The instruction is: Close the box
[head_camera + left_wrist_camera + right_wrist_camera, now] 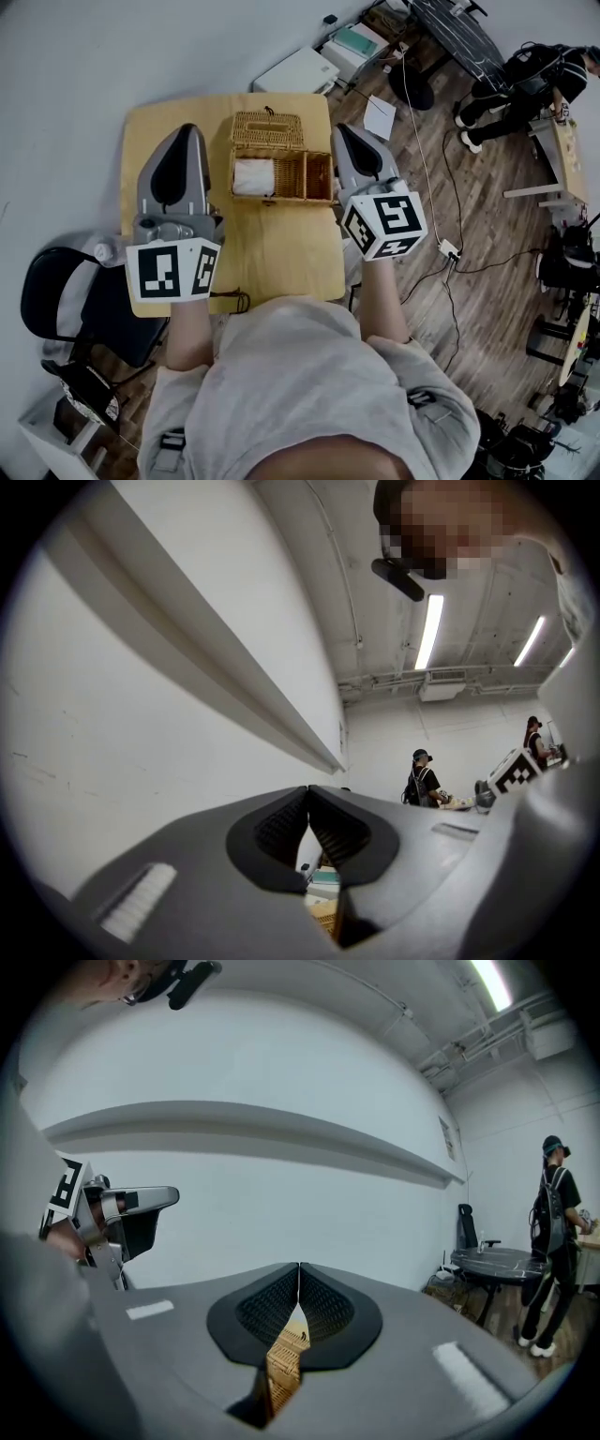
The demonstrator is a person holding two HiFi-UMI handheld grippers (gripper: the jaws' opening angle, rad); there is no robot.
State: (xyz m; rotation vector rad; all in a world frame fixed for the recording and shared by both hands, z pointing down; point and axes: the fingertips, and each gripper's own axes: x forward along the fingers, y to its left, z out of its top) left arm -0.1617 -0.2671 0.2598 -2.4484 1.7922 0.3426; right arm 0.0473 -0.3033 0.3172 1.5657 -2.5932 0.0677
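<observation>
I hold the left gripper [190,131] and right gripper [344,131] either side of the open wicker box [281,176] on the desk [281,253], fingers [323,1302] pressed together and empty; nudging the laid-back lid [268,129] clumsily could slide the light box away.

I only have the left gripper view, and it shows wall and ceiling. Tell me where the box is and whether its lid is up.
Observer: In the head view the wicker box sits on the wooden table, flanked by the left gripper and the right gripper.
Operator: The lid. Report it.
Observer: The lid is open, swung back on the far side.
Operator: Give me the right gripper's jaws.
Observer: In the right gripper view the jaws are together, with nothing between them.
Operator: Say what is inside the box.
Observer: A white folded item fills the left compartment; the other compartments look empty.
</observation>
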